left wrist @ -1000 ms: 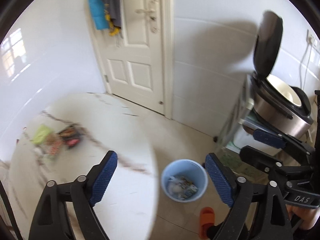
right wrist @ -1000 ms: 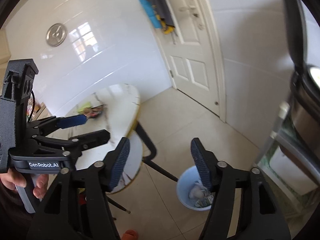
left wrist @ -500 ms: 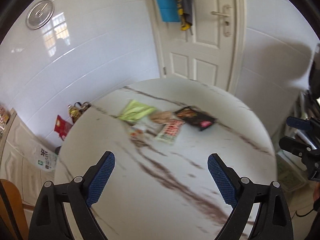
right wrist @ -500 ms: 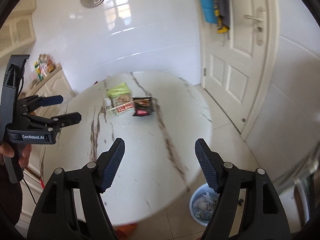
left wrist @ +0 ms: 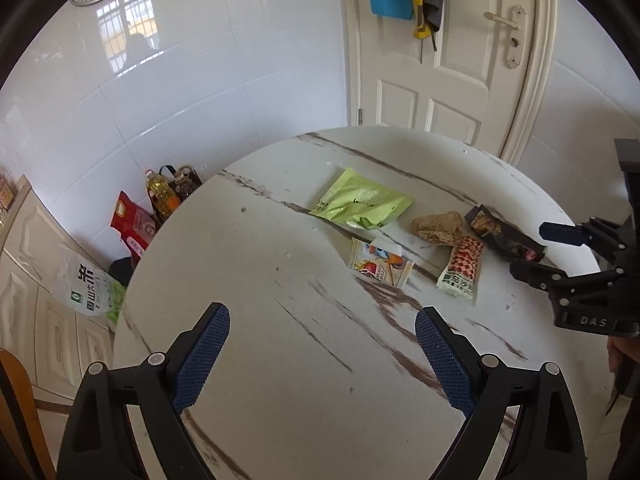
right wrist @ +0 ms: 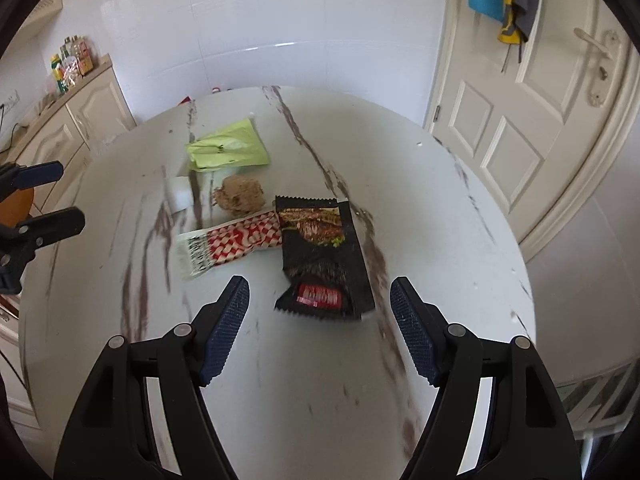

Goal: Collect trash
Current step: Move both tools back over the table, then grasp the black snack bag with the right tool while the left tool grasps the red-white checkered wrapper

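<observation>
I've swung from the bin to the table (right wrist: 460, 208) — black wrapper (right wrist: 320, 256) mid-frame, right claw (right wrist: 320, 312) and left claw (left wrist: 322, 344) wide, empty.

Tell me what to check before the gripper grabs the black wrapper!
1. Right gripper empty and open: ok.
2. Black wrapper lined up ahead between its fingers: ok.
3. Wrapper lying flat on the table: ok.
4. Nothing stacked on the wrapper: ok, though the red checked wrapper touches its edge.
5. Left gripper clear of the trash: ok, empty above bare table.
6. Bin in reach: cannot tell, not in view.
</observation>
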A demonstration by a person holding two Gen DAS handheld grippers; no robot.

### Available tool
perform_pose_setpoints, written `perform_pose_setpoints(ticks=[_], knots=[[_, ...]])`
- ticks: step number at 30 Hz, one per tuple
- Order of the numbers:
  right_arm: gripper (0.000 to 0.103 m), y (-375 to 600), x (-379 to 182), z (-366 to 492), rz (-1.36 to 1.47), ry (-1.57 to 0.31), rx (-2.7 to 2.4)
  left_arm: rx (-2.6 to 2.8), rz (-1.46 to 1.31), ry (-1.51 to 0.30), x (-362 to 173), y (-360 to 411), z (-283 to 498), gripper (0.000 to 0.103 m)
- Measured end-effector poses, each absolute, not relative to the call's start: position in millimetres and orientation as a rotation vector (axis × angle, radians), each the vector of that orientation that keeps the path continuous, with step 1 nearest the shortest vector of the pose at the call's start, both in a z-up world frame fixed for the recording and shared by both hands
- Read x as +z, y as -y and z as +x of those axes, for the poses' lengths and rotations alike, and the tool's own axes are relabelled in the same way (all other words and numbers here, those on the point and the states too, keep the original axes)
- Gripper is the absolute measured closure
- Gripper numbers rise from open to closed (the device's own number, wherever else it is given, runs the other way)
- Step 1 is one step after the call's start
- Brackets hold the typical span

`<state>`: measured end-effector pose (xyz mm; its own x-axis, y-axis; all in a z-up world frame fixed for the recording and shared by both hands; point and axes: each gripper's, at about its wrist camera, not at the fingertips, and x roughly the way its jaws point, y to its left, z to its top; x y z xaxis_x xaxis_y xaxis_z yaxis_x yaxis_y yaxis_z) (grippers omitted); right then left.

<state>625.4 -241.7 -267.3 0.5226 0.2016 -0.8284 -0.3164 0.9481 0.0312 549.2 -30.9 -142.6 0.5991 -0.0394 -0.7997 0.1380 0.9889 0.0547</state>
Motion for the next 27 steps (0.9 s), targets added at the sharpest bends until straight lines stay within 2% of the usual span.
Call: perform_pose_setpoints(ticks=[3, 6, 9, 12, 13, 14, 22, 27], knots=[[0.033, 242, -277, 637, -0.145, -0.990, 0.310, -0.132, 0.094, -0.956, -151, 27, 580, 0.011], [0.042, 247, -280, 642, -0.138, -1.000, 0.330, -0.159, 0.098, -0.981, -160, 35, 593, 0.011], [0.054, 249, -282, 645, -0.145, -1.003, 0.355, -0.187, 0.126, -0.982, -164, 52, 597, 0.011], [0.060, 249, -281, 646, -0.163, -0.995, 0.378, -0.218, 0.149, -0.989, -171, 67, 599, 0.011], [0.071, 250, -280, 645, -0.160, -0.987, 0.393, -0.226, 0.161, -0.987, -172, 72, 600, 0.011], [0.073, 252, -277, 641, -0.155, -0.978, 0.411, -0.239, 0.174, -0.981, -173, 77, 601, 0.011], [0.076, 285, -271, 624, -0.059, -0.962, 0.449, -0.258, 0.217, -0.985, -191, 113, 620, 0.011], [0.076, 301, -268, 613, -0.006, -0.949, 0.468, -0.230, 0.223, -1.006, -202, 123, 634, 0.020]])
